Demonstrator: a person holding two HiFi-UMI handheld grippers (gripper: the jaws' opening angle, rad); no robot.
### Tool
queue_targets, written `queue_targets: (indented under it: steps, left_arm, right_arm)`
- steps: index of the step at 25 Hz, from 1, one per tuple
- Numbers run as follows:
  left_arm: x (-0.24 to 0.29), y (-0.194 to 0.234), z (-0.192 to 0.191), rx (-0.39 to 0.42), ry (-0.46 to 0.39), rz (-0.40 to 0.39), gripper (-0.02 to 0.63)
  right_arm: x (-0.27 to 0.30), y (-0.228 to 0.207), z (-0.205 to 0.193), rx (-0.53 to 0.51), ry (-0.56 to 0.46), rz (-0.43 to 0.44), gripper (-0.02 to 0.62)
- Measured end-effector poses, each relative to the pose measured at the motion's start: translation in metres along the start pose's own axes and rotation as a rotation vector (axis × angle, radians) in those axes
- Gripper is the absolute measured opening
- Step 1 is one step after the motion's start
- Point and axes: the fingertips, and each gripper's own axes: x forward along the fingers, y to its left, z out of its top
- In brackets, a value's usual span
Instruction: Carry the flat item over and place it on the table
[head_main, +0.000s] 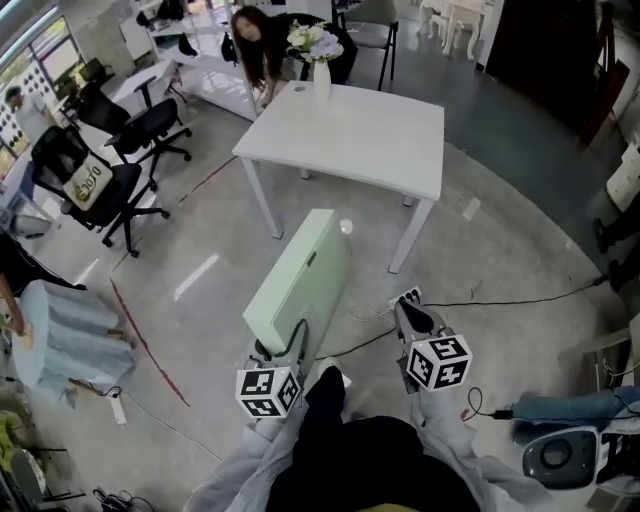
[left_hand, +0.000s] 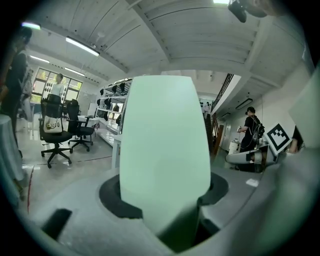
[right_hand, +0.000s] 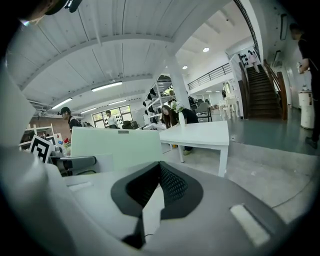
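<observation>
Table (head_main: 380, 140) across the upper middle of the head view, white, mostly bare, not yet reached. Below it, dead centre, pale green flat panel (head_main: 300, 275), up off the floor, one broad face turned toward the right side, far end pointing at the table's near side but not over the top. Carried by one end only: left gripper (head_main: 282, 345) at lower left, clamped on the panel's near end, jaws pressed on it from both sides. Big risk right there: long panel, single grip at the end, plenty of leverage; could droop, twist or slide out between the pads on any quick swing. Right gripper (head_main: 410, 303) at lower right, just beside the panel but apart from it, tips together, nothing between them, lending no support. Next hazard: too low an approach, then a knock of the leading end against the table's rim or leg. Further back, vase (head_main: 321, 78) of flowers at the table's far edge, upper middle; easy to tip with a panel shoved too far across. Smallest last: black cable (head_main: 520, 299) on the floor at right, easy to catch underfoot on the walk in.
</observation>
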Motion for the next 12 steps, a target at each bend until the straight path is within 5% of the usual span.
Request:
queue_targets:
  steps: [12]
  left_arm:
    - [0.123, 0.07, 0.065, 0.011, -0.022, -0.028, 0.267]
  right_arm:
    - [0.124, -0.029, 0.067, -0.012, -0.004, -0.026, 0.008]
